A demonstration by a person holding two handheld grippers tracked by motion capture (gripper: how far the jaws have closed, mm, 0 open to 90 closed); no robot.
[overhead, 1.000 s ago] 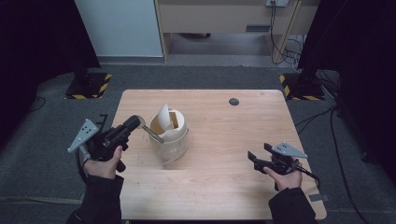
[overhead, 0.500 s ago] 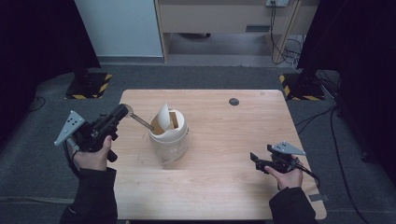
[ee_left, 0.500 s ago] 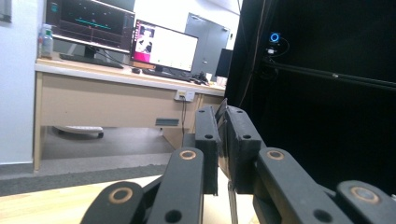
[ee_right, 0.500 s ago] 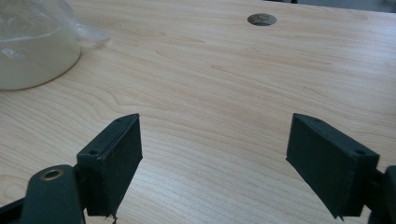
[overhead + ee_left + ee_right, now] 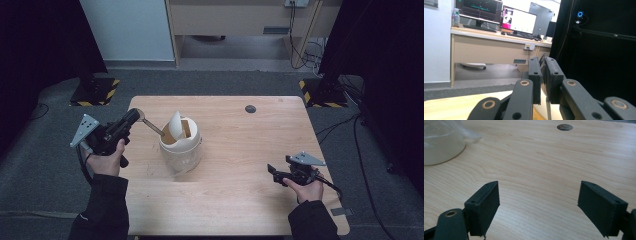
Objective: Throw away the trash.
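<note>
A white bin with a tilted swing lid and a clear plastic liner stands left of the table's middle. My left gripper hovers up and to the left of it. It is shut on a thin taut strip that runs down to the bin's rim and looks like the liner's edge. In the left gripper view the jaws stand almost together, with a thin line between them. My right gripper rests open low over the table's front right, nothing between its fingers. The bin's side shows at far left.
The wooden table has a dark round cable hole near its far edge, also seen ahead of the right gripper as the hole. A desk with monitors stands beyond the table. Black stands with striped bases flank it.
My left gripper has drawn back to the left and up from the bin, and the thin strip now stretches out from the rim. The right gripper has barely shifted.
</note>
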